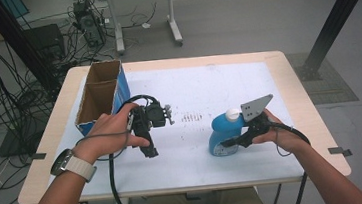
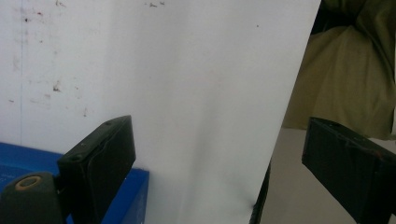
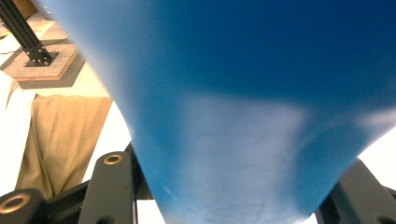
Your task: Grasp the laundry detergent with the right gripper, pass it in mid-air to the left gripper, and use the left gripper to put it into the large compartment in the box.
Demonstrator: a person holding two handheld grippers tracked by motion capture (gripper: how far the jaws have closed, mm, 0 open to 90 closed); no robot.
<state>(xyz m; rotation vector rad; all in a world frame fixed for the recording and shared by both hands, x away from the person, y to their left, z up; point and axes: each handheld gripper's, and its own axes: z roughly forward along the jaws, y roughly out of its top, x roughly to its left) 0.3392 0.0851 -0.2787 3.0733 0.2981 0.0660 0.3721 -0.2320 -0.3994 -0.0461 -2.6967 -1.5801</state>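
In the high view a blue bottle (image 1: 221,134) with a white cap stands upright on the white table top (image 1: 207,87), right of centre and toward the near edge. It is squat, with a pale label low on its front. The right gripper (image 1: 229,141) comes at it from the right, its jaws clamped on the lower body, the grey three-cornered plate tilted up above the person's hand. The left gripper (image 1: 150,151) rests near the middle-left of the table, pointing toward the person, well apart from the bottle; its jaws are too small here to judge. An open cardboard box (image 1: 99,96) with blue sides stands at the far left of the table, just behind the left hand (image 1: 113,129). Bare table lies between the two grippers and stretches to the far edge; the bottle has little room before the near edge.

The left gripper view adds what the high one cannot: the left gripper (image 2: 233,172) has its jaws spread wide with nothing between them, above white table surface that carries small dark specks. The table's edge (image 2: 292,93) runs down the right side, with olive trouser cloth beyond it. A blue surface shows at the lower left, behind the left-hand jaw.

In the right gripper view the bottle (image 3: 243,102) looms close and blurred, a smooth blue wall narrowing downward between the two black jaws, which press on either flank.
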